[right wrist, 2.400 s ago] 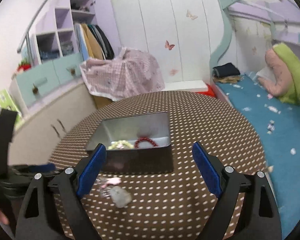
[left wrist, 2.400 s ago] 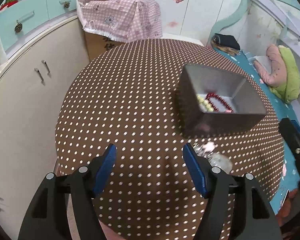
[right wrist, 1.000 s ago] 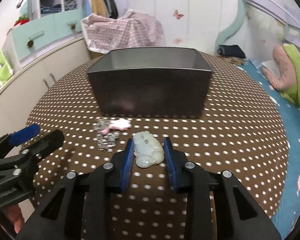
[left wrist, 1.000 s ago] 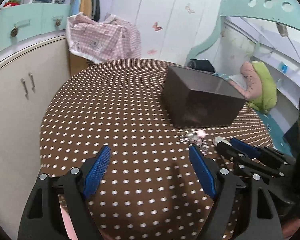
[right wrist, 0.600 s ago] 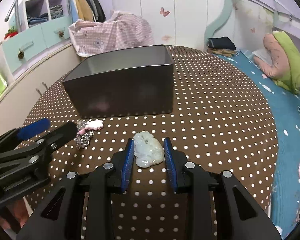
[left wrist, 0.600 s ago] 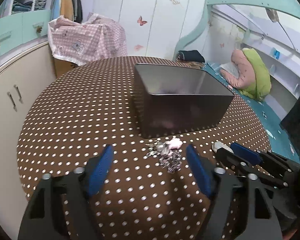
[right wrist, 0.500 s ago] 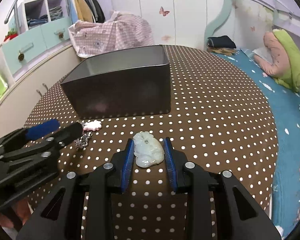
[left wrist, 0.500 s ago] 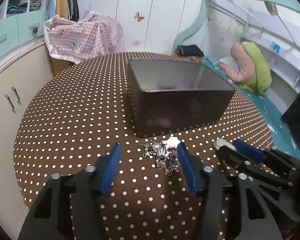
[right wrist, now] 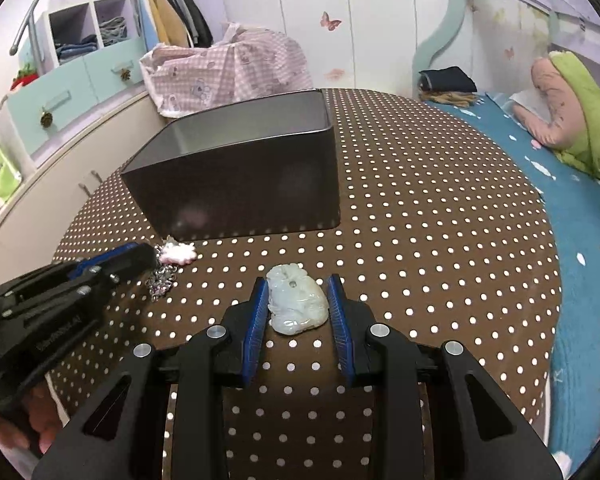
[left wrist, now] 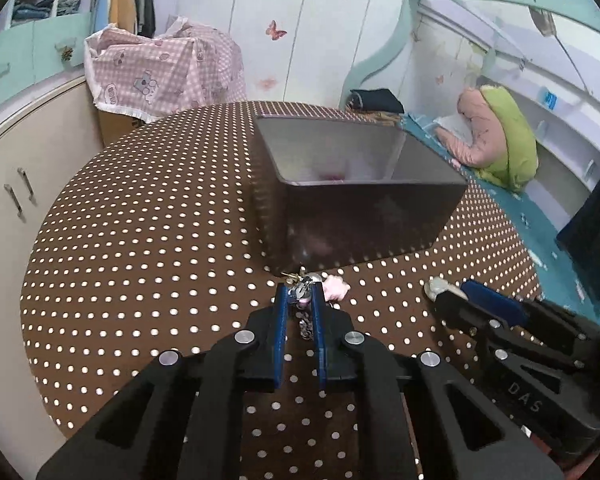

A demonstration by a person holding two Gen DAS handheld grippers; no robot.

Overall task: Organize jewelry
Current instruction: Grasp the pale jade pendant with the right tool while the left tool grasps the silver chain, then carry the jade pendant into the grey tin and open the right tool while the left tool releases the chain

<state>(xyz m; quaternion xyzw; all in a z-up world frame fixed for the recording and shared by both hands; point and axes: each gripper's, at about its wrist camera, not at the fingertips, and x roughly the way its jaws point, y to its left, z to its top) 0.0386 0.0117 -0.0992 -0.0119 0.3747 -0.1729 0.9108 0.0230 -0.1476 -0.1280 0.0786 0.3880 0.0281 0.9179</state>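
A dark metal box (left wrist: 364, 196) stands on the round brown dotted table (left wrist: 148, 248); a trace of red jewelry (left wrist: 332, 176) shows inside. My left gripper (left wrist: 300, 300) is shut on a silver chain with a pink flower charm (left wrist: 336, 289), just in front of the box. In the right wrist view the chain (right wrist: 162, 282) and pink charm (right wrist: 178, 254) lie left of my right gripper (right wrist: 298, 300), which is shut on a pale green jade pendant (right wrist: 296, 300). The box (right wrist: 240, 176) stands beyond it.
The right gripper's fingers (left wrist: 492, 304) reach in from the right in the left wrist view. Cabinets (left wrist: 16, 184) stand left of the table, a bed with blue cover (right wrist: 580, 208) to the right. A pink checked cloth (left wrist: 160, 68) covers something behind the table.
My left gripper moved forward to the chain and closed on it. My right gripper stays shut on the jade pendant and has shifted slightly.
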